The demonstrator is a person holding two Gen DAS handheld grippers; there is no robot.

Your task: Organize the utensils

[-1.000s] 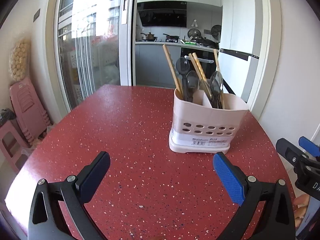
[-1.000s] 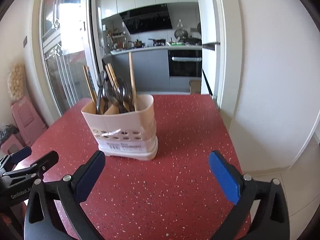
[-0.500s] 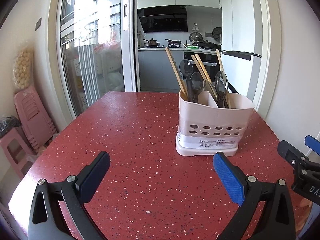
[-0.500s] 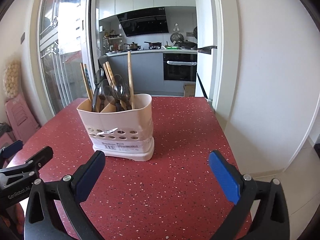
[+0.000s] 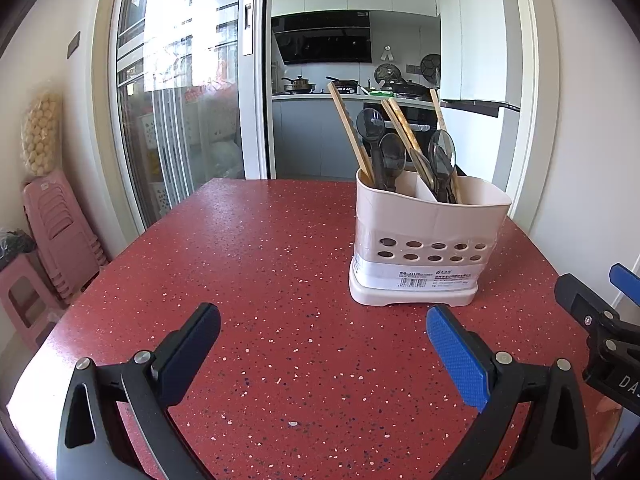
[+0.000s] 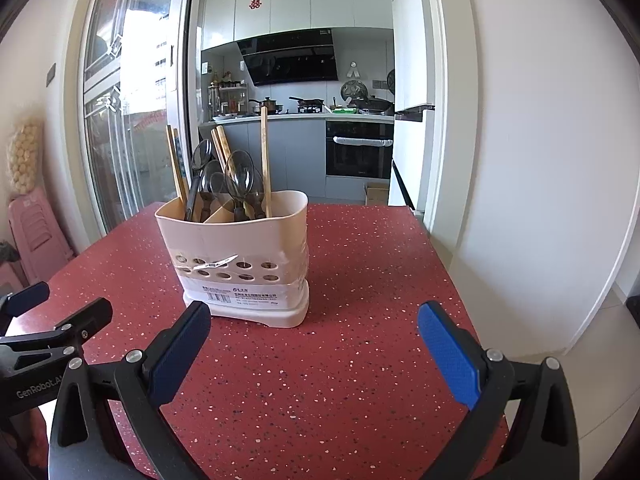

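Here, caddy [image 5: 428, 236] holding chopsticks [image 5: 347, 128], spoons [image 5: 392, 158]

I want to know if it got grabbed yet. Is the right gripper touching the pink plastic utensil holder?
Apart. In the right wrist view, the right gripper is wide open, and red speckled table shows between its fingers and the pink plastic utensil holder.

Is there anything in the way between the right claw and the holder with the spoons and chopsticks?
No. Only bare red table lies between the open right claw and the utensil holder. The left claw sits off to the side.
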